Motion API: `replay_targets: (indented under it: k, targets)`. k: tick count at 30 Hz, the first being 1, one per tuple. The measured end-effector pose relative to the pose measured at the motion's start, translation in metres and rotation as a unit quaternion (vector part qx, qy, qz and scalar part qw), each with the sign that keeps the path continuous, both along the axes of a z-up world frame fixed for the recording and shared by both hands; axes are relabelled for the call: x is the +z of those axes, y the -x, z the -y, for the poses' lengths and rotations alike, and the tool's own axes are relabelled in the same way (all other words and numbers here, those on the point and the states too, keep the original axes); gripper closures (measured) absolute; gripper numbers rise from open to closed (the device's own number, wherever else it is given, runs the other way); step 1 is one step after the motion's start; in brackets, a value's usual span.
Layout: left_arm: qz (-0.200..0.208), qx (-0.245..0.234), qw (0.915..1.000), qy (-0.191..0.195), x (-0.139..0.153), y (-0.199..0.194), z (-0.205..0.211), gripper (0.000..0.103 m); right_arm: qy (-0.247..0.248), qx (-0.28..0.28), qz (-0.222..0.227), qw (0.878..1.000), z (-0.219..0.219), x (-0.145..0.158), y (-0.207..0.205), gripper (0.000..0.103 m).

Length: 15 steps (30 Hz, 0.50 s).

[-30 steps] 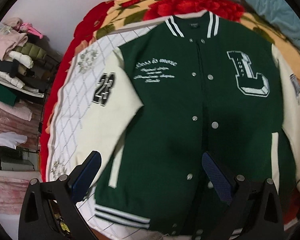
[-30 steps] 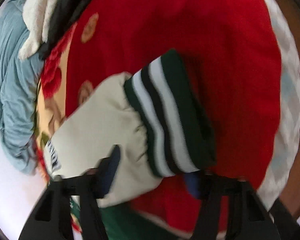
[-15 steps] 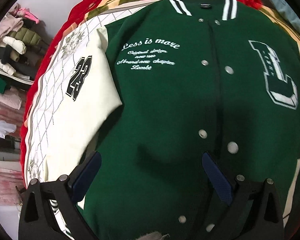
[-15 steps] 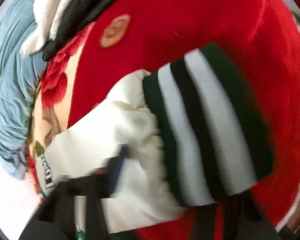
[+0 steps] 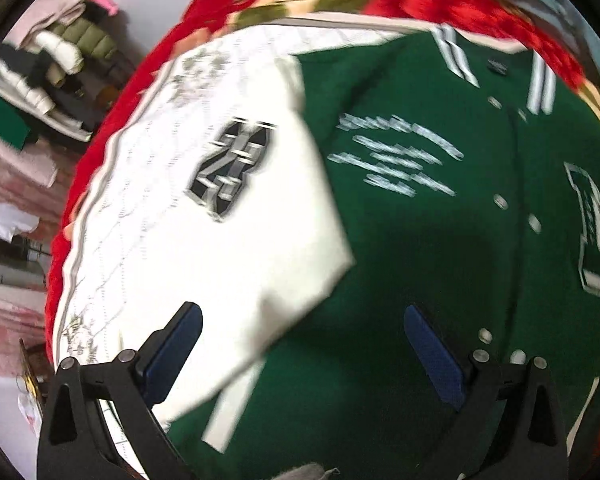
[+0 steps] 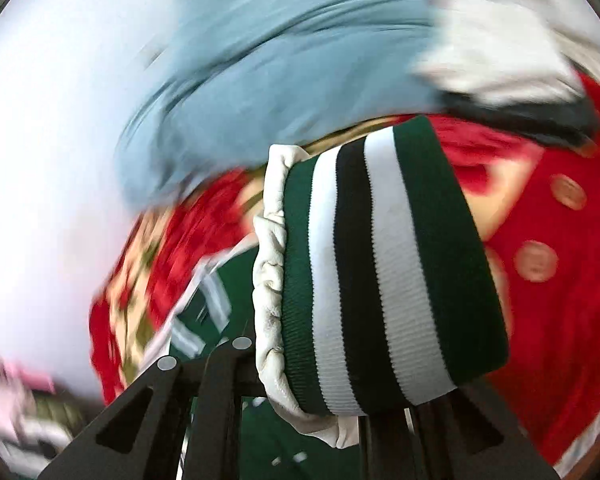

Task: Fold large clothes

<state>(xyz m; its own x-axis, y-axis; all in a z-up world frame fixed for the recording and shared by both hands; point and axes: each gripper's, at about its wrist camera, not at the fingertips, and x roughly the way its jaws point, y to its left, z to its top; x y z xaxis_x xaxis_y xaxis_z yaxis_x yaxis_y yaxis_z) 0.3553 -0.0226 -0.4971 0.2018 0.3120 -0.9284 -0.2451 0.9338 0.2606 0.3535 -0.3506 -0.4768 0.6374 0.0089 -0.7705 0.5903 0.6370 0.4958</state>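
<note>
- Jaws of the left gripper (image 5: 300, 354) stand wide, holding nothing, above the jacket (image 5: 440, 260) spread flat on the bed (image 5: 100, 128).
- Right gripper (image 6: 300, 412) pinches the striped cuff (image 6: 380, 264), lifted at 12 o'clock.
- Thick, heavy, soft cloth; the ribbed cuffs and hem likely give the firmest hold.

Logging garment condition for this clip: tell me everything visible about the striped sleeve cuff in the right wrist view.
The striped cuff is ribbed knit, banded dark green, white and black, ending a gathered cream, leather-looking sleeve. It stands lifted, filling the frame, gripped at its lower end by the right gripper, whose fingertips it hides. Behind it lie the red floral blanket and the green jacket body.
</note>
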Motion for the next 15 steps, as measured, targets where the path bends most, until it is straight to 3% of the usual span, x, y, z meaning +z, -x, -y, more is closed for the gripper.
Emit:
replay_targets:
  k: [3,4,7,9,11,12,13,15]
  targets:
    - [0.007,0.028,0.9995,-0.008,0.006,-0.002,-0.032,0.000,0.004,0.105,-0.024,0.994,-0.095,-0.019,-0.075,0.087]
    - [0.008,0.039,0.9992,-0.010,0.007,-0.001,-0.043,0.000,0.005,0.132,-0.032,0.991,-0.118,-0.027,-0.081,0.087]
    - [0.009,0.074,0.9969,-0.025,0.006,0.007,-0.083,0.000,0.055,0.240,-0.071,0.967,-0.227,-0.068,-0.117,0.088]
    - [0.002,0.101,0.9944,-0.033,0.002,0.018,-0.112,0.000,0.089,0.324,-0.124,0.934,-0.305,-0.115,-0.135,0.087]
    - [-0.010,0.129,0.9907,-0.041,-0.003,0.033,-0.141,0.000,0.086,0.403,-0.165,0.896,-0.356,-0.156,-0.137,0.083]
    - [-0.016,0.138,0.9894,-0.042,-0.004,0.040,-0.151,0.000,0.054,0.436,-0.181,0.880,-0.375,-0.176,-0.137,0.079]
    - [-0.023,0.151,0.9874,-0.041,-0.005,0.049,-0.164,0.000,0.027,0.445,-0.182,0.876,-0.378,-0.183,-0.135,0.077]
    - [-0.031,0.173,0.9838,-0.034,-0.004,0.066,-0.181,0.000,-0.029,0.447,-0.149,0.881,-0.379,-0.181,-0.124,0.049]
